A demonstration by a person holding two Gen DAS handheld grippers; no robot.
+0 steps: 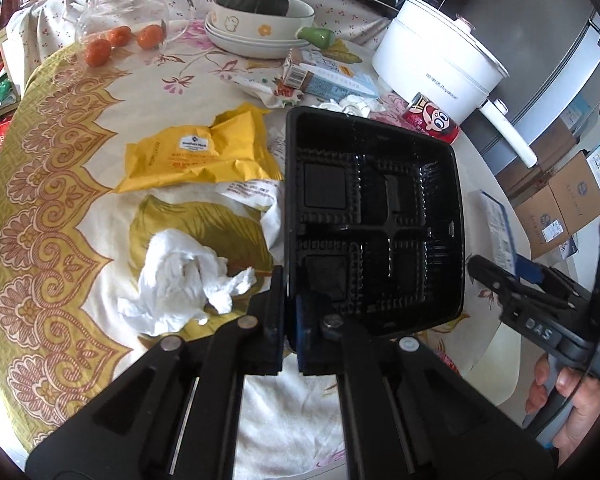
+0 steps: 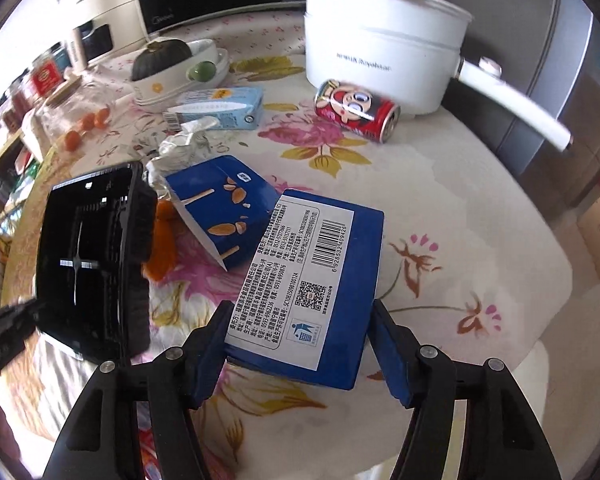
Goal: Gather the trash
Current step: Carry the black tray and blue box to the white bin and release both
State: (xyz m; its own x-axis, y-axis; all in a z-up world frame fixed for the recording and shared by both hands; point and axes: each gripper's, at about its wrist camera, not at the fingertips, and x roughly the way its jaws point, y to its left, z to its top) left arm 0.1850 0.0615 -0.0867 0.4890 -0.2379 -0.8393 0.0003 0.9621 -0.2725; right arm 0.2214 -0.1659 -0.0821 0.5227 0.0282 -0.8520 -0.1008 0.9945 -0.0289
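Soft daylight filled both views – bright, with only faint shadows on the tablecloth (image 1: 100,128). The glossy black tray (image 2: 84,256) threw back white glints, and the pale cloth near the white pot (image 2: 380,48) looked washed out. Fisheye bending curved everything toward dark, vignetted corners – edges there were smeared and blurry.

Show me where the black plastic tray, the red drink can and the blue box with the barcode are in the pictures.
black plastic tray (image 1: 374,220): left wrist view, on its divided inner floor.
red drink can (image 2: 354,110): right wrist view, on its printed side.
blue box (image 2: 296,280): right wrist view, on its white barcode label.
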